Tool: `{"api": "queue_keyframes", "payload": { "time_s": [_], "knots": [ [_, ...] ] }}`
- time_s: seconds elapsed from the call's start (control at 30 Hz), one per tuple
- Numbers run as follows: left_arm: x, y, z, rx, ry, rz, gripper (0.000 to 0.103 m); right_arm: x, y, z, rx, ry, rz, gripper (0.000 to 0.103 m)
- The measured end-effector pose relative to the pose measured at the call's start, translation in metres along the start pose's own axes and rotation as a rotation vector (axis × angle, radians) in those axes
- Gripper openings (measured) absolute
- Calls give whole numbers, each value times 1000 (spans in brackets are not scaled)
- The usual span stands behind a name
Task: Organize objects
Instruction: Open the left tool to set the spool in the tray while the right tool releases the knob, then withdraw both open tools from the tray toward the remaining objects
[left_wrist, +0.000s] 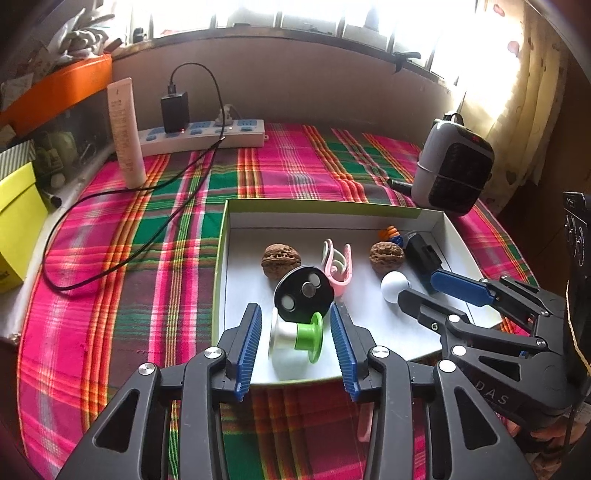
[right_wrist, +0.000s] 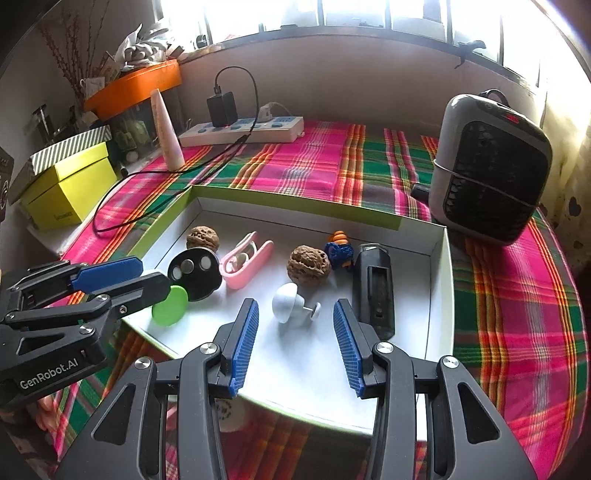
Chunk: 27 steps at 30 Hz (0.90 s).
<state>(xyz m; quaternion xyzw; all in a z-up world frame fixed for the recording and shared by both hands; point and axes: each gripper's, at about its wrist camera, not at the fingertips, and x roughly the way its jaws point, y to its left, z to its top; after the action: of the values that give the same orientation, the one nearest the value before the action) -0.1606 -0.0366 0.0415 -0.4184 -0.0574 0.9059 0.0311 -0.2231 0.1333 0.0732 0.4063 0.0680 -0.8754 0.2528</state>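
A shallow white box (left_wrist: 236, 221) (right_wrist: 439, 295) with a green rim lies on the plaid cloth. In it lie two walnuts (left_wrist: 280, 257) (right_wrist: 308, 264), a pink clip (left_wrist: 338, 267) (right_wrist: 245, 262), a black disc (left_wrist: 303, 293) (right_wrist: 195, 273), a green and white spool (left_wrist: 297, 336) (right_wrist: 170, 306), a white knob (left_wrist: 394, 286) (right_wrist: 291, 306), a black block (left_wrist: 423, 254) (right_wrist: 373, 288) and a small blue-orange toy (right_wrist: 340, 251). My left gripper (left_wrist: 295, 328) is open around the spool, not touching it. My right gripper (right_wrist: 295, 325) is open around the white knob.
A grey-black heater (left_wrist: 454, 162) (right_wrist: 491, 173) stands at the box's far right. A power strip (left_wrist: 207, 136) with a charger and a black cable (left_wrist: 110, 221) lies at the back. A cream tube (left_wrist: 125, 133) and a yellow box (right_wrist: 70, 192) stand left.
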Motion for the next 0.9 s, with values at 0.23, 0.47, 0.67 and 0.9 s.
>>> {"api": "queue_keyframes", "payload": {
  "time_s": [0.23,0.47,0.67,0.9],
  "knots": [
    [-13,-1,-6,-12,-18,8,38,-12,5,-4,1,-22,1,44],
    [-30,-4,-12,-11,-46,7,38,-26,10,-12,13,-45,-4,44],
    [-39,-7,-22,-9,-50,3,38,-40,13,-21,23,-65,-5,44],
    [-46,-11,-36,-7,-46,-17,39,-51,13,-33,24,-73,-20,44]
  ]
}}
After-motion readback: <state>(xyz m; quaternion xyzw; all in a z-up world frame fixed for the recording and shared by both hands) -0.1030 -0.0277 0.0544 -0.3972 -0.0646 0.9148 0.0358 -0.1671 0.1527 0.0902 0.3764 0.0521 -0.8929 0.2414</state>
